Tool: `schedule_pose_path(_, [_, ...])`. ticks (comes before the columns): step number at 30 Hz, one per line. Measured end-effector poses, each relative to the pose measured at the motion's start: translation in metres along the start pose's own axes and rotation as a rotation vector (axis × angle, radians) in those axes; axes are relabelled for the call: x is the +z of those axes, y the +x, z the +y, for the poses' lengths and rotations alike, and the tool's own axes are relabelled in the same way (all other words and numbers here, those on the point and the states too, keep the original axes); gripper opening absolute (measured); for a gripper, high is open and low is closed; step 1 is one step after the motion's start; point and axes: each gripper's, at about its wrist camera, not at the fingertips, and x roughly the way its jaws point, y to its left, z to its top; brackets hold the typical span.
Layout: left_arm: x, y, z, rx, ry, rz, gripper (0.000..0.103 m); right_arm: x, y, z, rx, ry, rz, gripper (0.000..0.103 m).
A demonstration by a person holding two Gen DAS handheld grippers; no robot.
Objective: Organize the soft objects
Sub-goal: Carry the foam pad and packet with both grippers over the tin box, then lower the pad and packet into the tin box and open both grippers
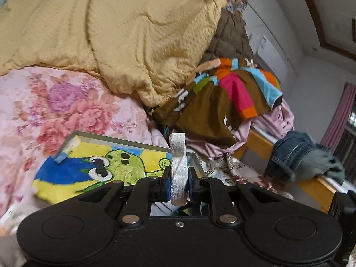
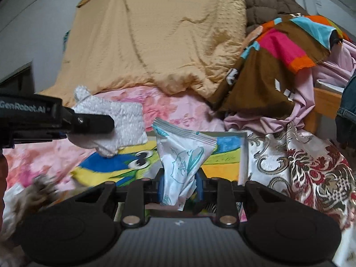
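Above a cluttered bed, the left claw grips a white fluffy cloth while the right claw clamps a crinkled white plastic packet with teal print, both over a shallow cartoon-frog tray; beyond lie a pink floral sheet and a yellow quilt.

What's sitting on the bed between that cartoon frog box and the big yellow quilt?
Only the pink floral bedsheet: it fills the stretch from the frog box to the yellow quilt, with nothing lying on it. The left wrist view shows this best.
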Motion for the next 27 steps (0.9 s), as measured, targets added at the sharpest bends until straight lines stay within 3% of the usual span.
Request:
schedule_pose_path(3, [0.004, 0.029, 0.006, -0.009, 0.033, 0.028, 0.015, 0.001, 0.021, -0.008, -0.026, 0.013, 0.01, 0.031])
schedule_pose_path(7, [0.005, 0.06, 0.021, -0.016, -0.006, 0.068, 0.015, 0.001, 0.042, -0.012, -0.052, -0.013, 0.035, 0.032])
schedule_pose_path(13, [-0.002, 0.087, 0.05, -0.018, -0.202, 0.132, 0.015, -0.002, 0.062, -0.006, -0.062, -0.044, 0.086, 0.034])
schedule_pose_path(18, [-0.01, 0.094, 0.062, 0.008, -0.302, 0.184, 0.015, -0.004, 0.07, 0.005, -0.059, -0.074, 0.119, 0.038])
schedule_pose_path(22, [-0.014, 0.095, 0.066, 0.045, -0.303, 0.198, 0.015, -0.005, 0.071, 0.012, -0.059, -0.094, 0.128, 0.043])
schedule_pose_path(27, [-0.014, 0.096, 0.067, 0.085, -0.277, 0.228, 0.023, -0.006, 0.072, 0.013, -0.054, -0.092, 0.132, 0.05])
